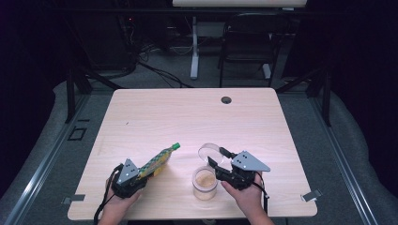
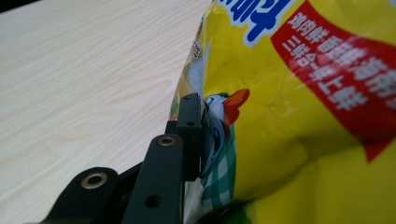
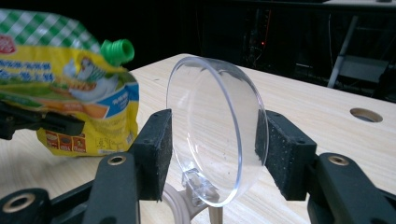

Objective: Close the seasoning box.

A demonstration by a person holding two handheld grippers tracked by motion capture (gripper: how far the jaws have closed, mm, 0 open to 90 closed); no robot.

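Note:
A yellow spouted pouch (image 1: 157, 161) with a green cap (image 1: 176, 146) hangs tilted over the table's front left, with my left gripper (image 1: 141, 172) shut on its lower end. In the left gripper view one black pad (image 2: 189, 130) presses the pouch (image 2: 303, 116); the other jaw is hidden behind it. My right gripper (image 1: 218, 157) is shut on a clear round lid (image 1: 210, 151), held on edge between its pads (image 3: 156, 149). The lid (image 3: 217, 126) is just above an uncapped clear jar (image 1: 205, 183) of tan powder. The pouch (image 3: 70, 102) shows left of the lid.
The light wooden table (image 1: 187, 117) has a cable hole (image 1: 226, 100) near its far edge. Metal clips (image 1: 312, 195) sit at the front corners. A dark chair (image 1: 248, 37) and a white desk leg (image 1: 194, 56) stand beyond the table.

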